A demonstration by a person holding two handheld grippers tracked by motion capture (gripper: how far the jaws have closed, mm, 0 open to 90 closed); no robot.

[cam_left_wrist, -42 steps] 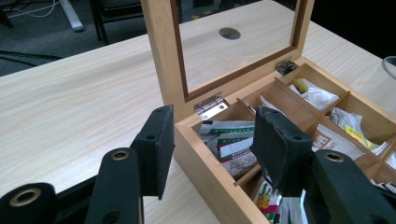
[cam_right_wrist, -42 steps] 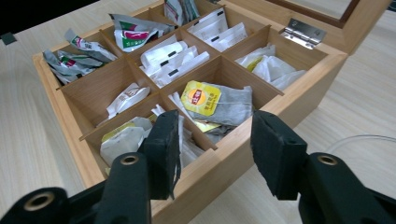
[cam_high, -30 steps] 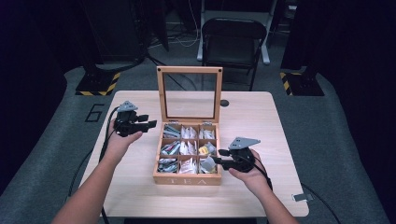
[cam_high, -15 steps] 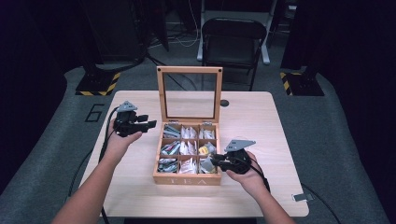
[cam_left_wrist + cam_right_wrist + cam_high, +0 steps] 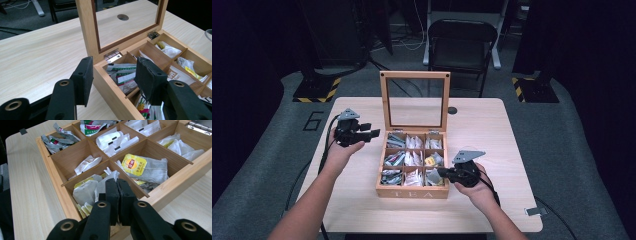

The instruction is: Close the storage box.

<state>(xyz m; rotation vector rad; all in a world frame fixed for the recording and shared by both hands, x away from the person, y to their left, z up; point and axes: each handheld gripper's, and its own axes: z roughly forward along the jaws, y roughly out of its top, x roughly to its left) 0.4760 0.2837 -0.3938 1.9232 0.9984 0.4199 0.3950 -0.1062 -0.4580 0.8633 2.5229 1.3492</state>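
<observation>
Low and right of centre in the high view, the right claw [image 5: 443, 172] has just been closing and pinches a grey tea bag [image 5: 106, 185] in the near right compartment of the wooden box [image 5: 412, 192]. Farther left, the left claw [image 5: 371, 130] hovers part open, empty, above the tabletop [image 5: 492, 135].

Pale wooden table [image 5: 492, 135] — tea box [image 5: 412, 191]

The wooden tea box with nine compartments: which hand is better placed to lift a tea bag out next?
Right, probably. The right hand-held gripper is shut on a grey tea bag in the wooden tea box, while the left hand-held gripper hovers open beside it.
</observation>
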